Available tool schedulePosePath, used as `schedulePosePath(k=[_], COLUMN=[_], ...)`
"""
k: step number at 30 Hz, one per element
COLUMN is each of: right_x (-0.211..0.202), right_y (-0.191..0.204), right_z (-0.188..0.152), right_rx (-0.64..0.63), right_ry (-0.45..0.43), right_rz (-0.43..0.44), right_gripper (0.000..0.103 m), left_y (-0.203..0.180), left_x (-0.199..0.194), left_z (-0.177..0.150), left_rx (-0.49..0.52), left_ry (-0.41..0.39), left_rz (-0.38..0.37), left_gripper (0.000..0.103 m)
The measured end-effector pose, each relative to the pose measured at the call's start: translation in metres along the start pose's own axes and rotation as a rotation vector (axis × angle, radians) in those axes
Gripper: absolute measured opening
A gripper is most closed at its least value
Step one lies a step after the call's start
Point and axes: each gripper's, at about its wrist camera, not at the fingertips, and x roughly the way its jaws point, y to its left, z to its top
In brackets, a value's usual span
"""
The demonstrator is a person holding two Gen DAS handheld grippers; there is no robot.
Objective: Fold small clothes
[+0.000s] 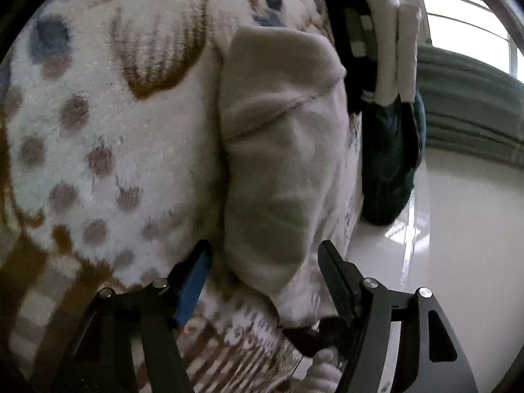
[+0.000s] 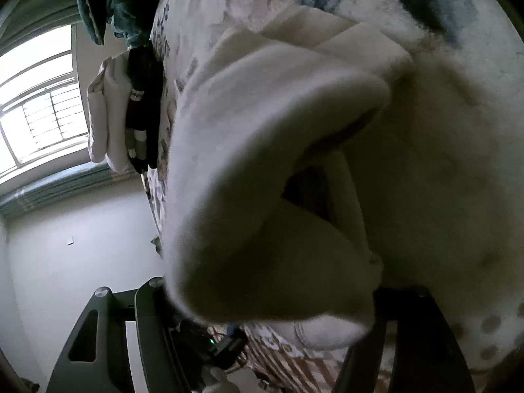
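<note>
A small beige garment (image 1: 281, 150) lies folded on a fleecy patterned blanket (image 1: 108, 124). My left gripper (image 1: 265, 262) is open, its fingers on either side of the garment's near end, not clamping it. In the right wrist view the same pale garment (image 2: 262, 170) fills the middle, lifted and draped right in front of the camera. It covers my right gripper (image 2: 268, 298); only the finger bases show, so I cannot tell whether the jaws are shut on it.
A stack of folded clothes, white (image 1: 393, 49) over dark (image 1: 389, 163), sits at the blanket's edge; it also shows in the right wrist view (image 2: 114, 111). A window (image 2: 36, 108) and pale floor (image 1: 465, 245) lie beyond.
</note>
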Motion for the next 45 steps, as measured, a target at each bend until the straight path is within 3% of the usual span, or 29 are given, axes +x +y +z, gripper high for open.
schedulePosePath(k=[3, 6, 8, 11, 15, 17, 18, 24, 30, 31, 32, 33, 34, 35, 39, 45], right_x=[0.003, 0.004, 0.003, 0.002, 0.004, 0.005, 0.005, 0.004, 0.003, 0.002, 0.000, -0.002, -0.005, -0.006, -0.017, -0.038], right_y=[-0.001, -0.004, -0.006, -0.005, -0.001, 0.001, 0.000, -0.001, -0.002, -0.003, -0.003, -0.003, -0.002, -0.003, 0.016, 0.075], right_z=[0.001, 0.002, 0.001, 0.001, 0.003, 0.004, 0.004, 0.002, 0.003, 0.002, 0.002, 0.001, -0.001, -0.002, -0.010, -0.014], right_rx=[0.003, 0.016, 0.019, 0.031, 0.029, 0.027, 0.028, 0.020, 0.016, 0.018, 0.019, 0.018, 0.018, 0.023, -0.011, -0.054], right_ry=[0.006, 0.000, -0.004, -0.006, -0.004, -0.004, -0.005, -0.009, -0.005, -0.011, -0.025, -0.045, -0.067, -0.077, -0.135, -0.182], right_rz=[-0.006, -0.004, -0.001, 0.006, -0.003, -0.007, -0.008, -0.007, -0.005, 0.000, -0.004, -0.018, -0.033, -0.023, -0.040, -0.020], right_gripper=[0.069, 0.069, 0.069, 0.069, 0.069, 0.069, 0.069, 0.069, 0.069, 0.069, 0.062, 0.035, 0.020, 0.015, 0.012, 0.011], left_y=[-0.006, -0.020, -0.030, -0.043, -0.049, -0.046, -0.042, -0.018, -0.030, -0.035, -0.038, -0.041, -0.046, -0.056, -0.082, -0.131], left_x=[0.025, 0.039, 0.033, -0.005, -0.068, -0.075, -0.070, -0.007, 0.021, 0.019, 0.016, 0.013, 0.014, 0.010, 0.001, -0.028], left_z=[0.016, 0.017, 0.013, 0.012, 0.017, 0.017, 0.017, 0.000, 0.010, 0.010, 0.009, 0.008, 0.005, 0.004, 0.000, 0.014], left_rx=[-0.051, -0.085, -0.079, -0.076, -0.031, 0.013, 0.024, 0.026, 0.028, 0.032, 0.040, 0.048, 0.058, 0.102, 0.178, 0.199], left_ry=[-0.017, 0.018, 0.020, -0.069, -0.251, -0.264, -0.231, -0.084, -0.160, -0.183, -0.202, -0.206, -0.208, -0.224, -0.218, -0.209], left_rz=[-0.048, -0.106, -0.086, -0.110, -0.012, 0.043, 0.086, 0.114, 0.109, 0.104, 0.106, 0.106, 0.107, 0.124, 0.146, 0.122], left_gripper=[0.069, 0.069, 0.068, 0.068, 0.069, 0.069, 0.069, 0.069, 0.067, 0.057, 0.040, 0.012, 0.011, 0.011, 0.011, 0.011])
